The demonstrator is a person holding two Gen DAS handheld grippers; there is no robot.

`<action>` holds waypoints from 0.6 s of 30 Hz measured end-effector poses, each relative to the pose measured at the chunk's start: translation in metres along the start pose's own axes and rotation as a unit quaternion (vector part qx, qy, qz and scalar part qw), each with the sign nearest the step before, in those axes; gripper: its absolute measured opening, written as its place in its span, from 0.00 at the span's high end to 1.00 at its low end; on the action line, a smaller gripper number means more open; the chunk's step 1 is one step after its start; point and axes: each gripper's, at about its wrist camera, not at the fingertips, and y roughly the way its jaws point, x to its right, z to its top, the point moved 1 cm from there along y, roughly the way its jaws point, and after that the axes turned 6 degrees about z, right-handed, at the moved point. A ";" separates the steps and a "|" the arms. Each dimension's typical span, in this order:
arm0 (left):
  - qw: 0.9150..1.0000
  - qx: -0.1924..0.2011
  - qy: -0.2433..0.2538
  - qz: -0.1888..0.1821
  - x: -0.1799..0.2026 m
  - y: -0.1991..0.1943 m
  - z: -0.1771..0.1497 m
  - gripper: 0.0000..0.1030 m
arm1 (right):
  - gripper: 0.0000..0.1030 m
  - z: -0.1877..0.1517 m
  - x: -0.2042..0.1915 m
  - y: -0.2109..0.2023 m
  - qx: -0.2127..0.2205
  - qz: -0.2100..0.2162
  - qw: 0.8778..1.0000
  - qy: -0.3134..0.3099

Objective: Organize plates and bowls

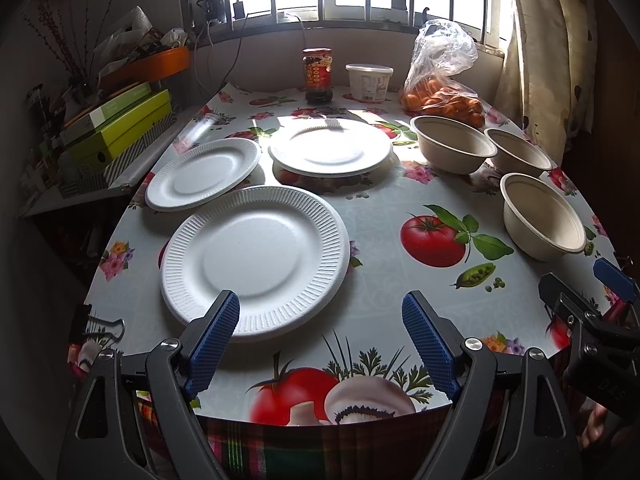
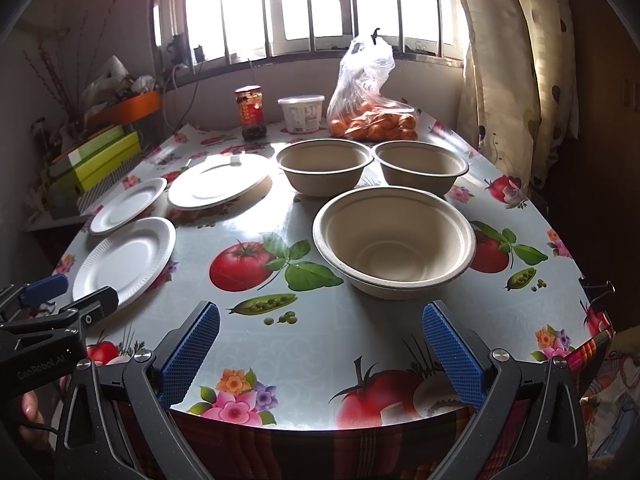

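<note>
Three white paper plates lie on the left of the table: a near plate [image 1: 256,268], a smaller one [image 1: 202,174] behind it and a far plate [image 1: 330,148]. Three beige bowls stand on the right: near bowl [image 2: 394,240], far left bowl [image 2: 324,164], far right bowl [image 2: 420,166]. My left gripper [image 1: 320,324] is open and empty at the table's front edge, just before the near plate. My right gripper [image 2: 320,332] is open and empty at the front edge, just before the near bowl.
At the back stand a sauce jar [image 1: 318,76], a white tub [image 1: 369,82] and a plastic bag of oranges [image 1: 442,96]. Green boxes [image 1: 120,128] are stacked on a side shelf at the left. A curtain [image 2: 516,60] hangs at the right. Binder clips [image 1: 102,326] hold the patterned tablecloth.
</note>
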 end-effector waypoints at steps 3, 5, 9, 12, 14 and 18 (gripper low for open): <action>1.000 -0.001 0.000 0.000 0.000 0.000 0.000 0.18 | 0.00 0.000 0.000 0.000 0.000 0.001 1.000 0.000; 1.000 0.000 -0.001 0.001 0.000 0.000 -0.001 0.18 | 0.00 0.000 0.000 0.000 0.000 0.000 1.000 -0.001; 1.000 0.000 -0.001 0.000 0.000 0.000 -0.001 0.18 | 0.00 0.001 0.000 0.001 0.000 0.000 1.000 -0.001; 1.000 0.001 -0.001 0.001 0.000 0.000 -0.001 0.18 | 0.00 0.001 -0.001 0.001 0.000 0.000 1.000 -0.001; 1.000 0.001 -0.001 0.001 -0.001 0.000 0.000 0.18 | 0.00 0.001 -0.001 0.001 0.000 0.000 1.000 -0.001; 1.000 0.002 -0.001 0.002 -0.003 0.000 0.001 0.18 | 0.00 0.002 0.003 0.000 0.002 -0.001 1.000 -0.002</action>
